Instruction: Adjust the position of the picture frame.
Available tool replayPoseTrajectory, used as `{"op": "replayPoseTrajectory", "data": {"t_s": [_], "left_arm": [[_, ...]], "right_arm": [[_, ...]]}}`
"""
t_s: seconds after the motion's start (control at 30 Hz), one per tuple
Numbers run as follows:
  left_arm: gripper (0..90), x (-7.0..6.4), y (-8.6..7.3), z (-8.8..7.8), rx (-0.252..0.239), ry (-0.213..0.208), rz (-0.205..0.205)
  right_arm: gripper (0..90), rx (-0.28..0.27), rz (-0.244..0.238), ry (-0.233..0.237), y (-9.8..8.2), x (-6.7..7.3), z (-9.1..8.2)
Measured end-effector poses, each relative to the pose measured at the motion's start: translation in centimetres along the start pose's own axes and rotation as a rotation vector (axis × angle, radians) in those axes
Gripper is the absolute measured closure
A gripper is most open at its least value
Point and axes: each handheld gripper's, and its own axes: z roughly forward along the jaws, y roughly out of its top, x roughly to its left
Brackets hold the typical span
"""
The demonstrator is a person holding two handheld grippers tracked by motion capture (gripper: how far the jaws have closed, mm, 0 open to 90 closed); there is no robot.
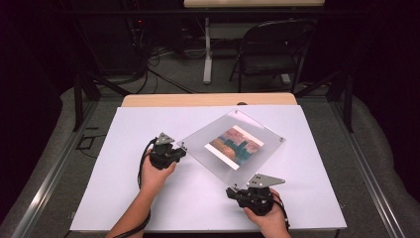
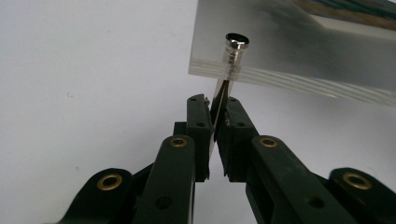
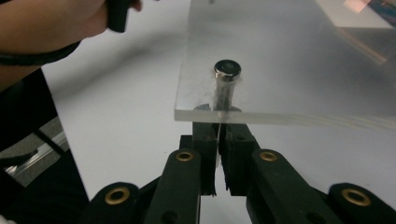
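Clear acrylic frame (image 1: 233, 144) with a colourful print (image 1: 234, 146) sandwiched in it, sitting diamond-wise on the white table (image 1: 124, 198), and each gripper has hold of it at a corner. Left gripper (image 2: 218, 109) has its jaws pinched nearly together right under the near-left corner, clamped on what looks like a thin shiny bit just below the chrome standoff bolt (image 2: 235, 49), so the corner hangs just above and ahead of the fingertips. Right gripper (image 3: 218, 133) is the same story at the other near corner: jaws closed narrow with a thin sliver between them, and its own bolt (image 3: 227, 70) pokes up through the panel directly above the pads. In the high view the left gripper (image 1: 168, 151) and right gripper (image 1: 255, 191) sit at adjacent corners, the frame stretching away beyond both sets of fingers. My guess is the step is lifting or shifting the whole panel, so the trick is moving both hands together at the same rate, keeping the sheet level. Grips this small on a slick edge could slip or twist, so I'd go slow, keep the squeeze steady, and avoid pulling the corners apart or letting one side sag.
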Motion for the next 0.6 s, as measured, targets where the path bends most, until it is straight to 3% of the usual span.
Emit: {"op": "replayPoseTrajectory", "data": {"t_s": [0.13,0.33,0.6], "left_arm": [[84.6,-0.7,-0.8,-1.6,-0.005,-0.025,0.000],[85.1,-2.6,-2.5,-3.7,-0.018,-0.095,-0.020],[85.1,-4.3,-3.7,-4.9,-0.017,-0.133,-0.034]], "right_arm": [[85.4,-0.038,0.051,-0.038,0.7,-2.0,-1.0],[85.3,-0.078,0.074,-0.093,1.6,-4.3,-2.1],[85.0,-0.085,0.088,-0.135,1.9,-5.6,-2.4]]}}
